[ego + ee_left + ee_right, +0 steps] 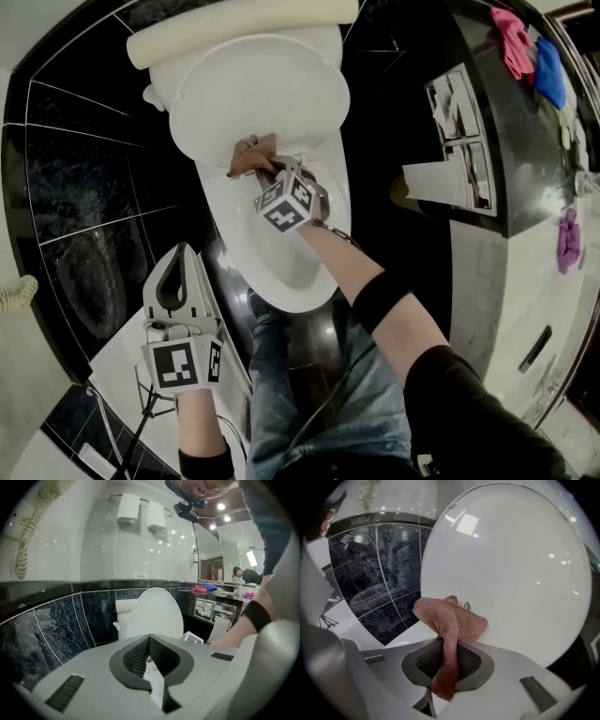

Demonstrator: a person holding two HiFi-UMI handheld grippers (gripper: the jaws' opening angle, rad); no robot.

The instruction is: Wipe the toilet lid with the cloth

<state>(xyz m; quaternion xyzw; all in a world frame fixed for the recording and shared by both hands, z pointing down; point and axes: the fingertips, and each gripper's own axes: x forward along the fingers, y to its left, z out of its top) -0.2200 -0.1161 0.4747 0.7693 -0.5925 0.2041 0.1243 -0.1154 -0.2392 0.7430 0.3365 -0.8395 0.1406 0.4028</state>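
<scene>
Two grippers were in use at a white toilet.

Head view: the toilet lid [253,94] stood raised against the cistern [234,33], with the toilet seat [281,272] lying below it. The right gripper [267,171] reached across the seat to the lid's lower edge. A brownish-pink cloth [249,157] was bunched at its tip, against the lid near the hinge. The left gripper [178,262] was held well apart from the toilet, to the left of the bowl and beside the dark marbled wall tiles [84,187]. On the right, a dark tabletop [506,159] carried a pink rag [514,42] and a blue rag [549,70] close together near its far end.

Left gripper view: the jaws were pressed together with nothing held between them. The lid stood upright ahead of them, untouched. Two paper holders [128,508] hung on the white wall above, and a coiled cord [28,536] hung at the upper left. The person's forearm [255,616] crossed the right side of the view.

Right gripper view: the jaws were pinching the cloth. One fold ran down between the pads and a short tail hung out behind them. The bunched top of the cloth lay on the lower part of the lid's inner face. The glossy lid filled most of the view, with dark tiles to its left.
</scene>
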